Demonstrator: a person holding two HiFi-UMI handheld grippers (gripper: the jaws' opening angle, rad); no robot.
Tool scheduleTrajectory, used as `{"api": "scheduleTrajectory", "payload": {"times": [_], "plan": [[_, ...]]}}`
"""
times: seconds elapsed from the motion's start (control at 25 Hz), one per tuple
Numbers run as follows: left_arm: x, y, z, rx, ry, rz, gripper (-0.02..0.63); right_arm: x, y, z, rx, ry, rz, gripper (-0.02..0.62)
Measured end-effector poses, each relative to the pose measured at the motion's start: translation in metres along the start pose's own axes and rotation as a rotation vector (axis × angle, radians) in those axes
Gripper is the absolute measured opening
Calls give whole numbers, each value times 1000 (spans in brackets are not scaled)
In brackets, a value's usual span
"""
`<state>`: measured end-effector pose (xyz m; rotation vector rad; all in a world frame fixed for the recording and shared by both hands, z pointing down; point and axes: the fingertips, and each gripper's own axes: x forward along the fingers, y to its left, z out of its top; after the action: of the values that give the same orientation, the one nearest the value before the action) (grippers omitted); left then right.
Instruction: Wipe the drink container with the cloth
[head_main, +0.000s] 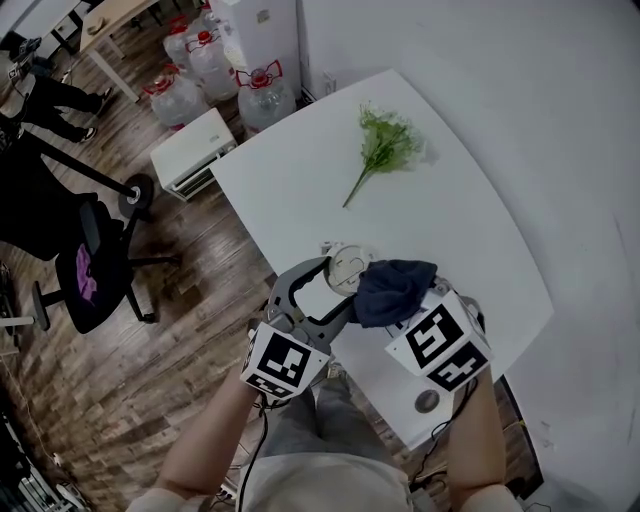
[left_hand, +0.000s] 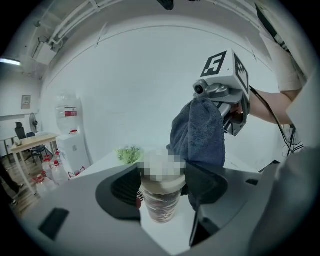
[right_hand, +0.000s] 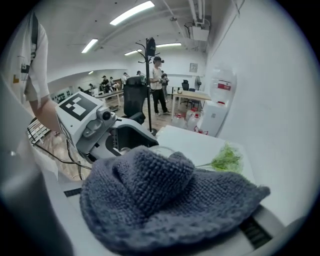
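- Head view shows your left gripper (head_main: 322, 290) at the near edge of the counter (head_main: 470, 230), its jaws spread wide around the drink cup (head_main: 349, 268). Both pads touch the cup just under the lid.
- That grip seems meant to steady the cup so it won't spin or tip while you rub it.
- Left gripper view does not show whether the cup's base rests on the counter or hangs just above it.
- Your right gripper (head_main: 405, 305) has its jaws pressed together on a bunched dark blue cloth (head_main: 392, 290). The loose folds spill forward over the jaws, giving you a soft pad to wipe with.
- You hold the cloth just beside the cup, on its right, at lid height and against the left gripper's right jaw. Wiping looks ready to start, or barely started.
- The cup has a clear wall, a dark brownish drink inside and a pale lid. There is some print near the left pad, too small to read.
- A green sprig (head_main: 385, 145) lies well apart, further along the counter.
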<state>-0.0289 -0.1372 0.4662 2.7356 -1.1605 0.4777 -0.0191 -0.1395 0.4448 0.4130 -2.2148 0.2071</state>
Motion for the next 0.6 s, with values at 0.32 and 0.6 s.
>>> {"api": "scheduleTrajectory", "payload": {"times": [0.32,0.6], "plan": [[3,3,13,34,-4,-13,290,8,-42,12,52,-77,-155,37],[1,3,12,40,2,-4,291,33,3,40,-110,-144,-76,37]]}}
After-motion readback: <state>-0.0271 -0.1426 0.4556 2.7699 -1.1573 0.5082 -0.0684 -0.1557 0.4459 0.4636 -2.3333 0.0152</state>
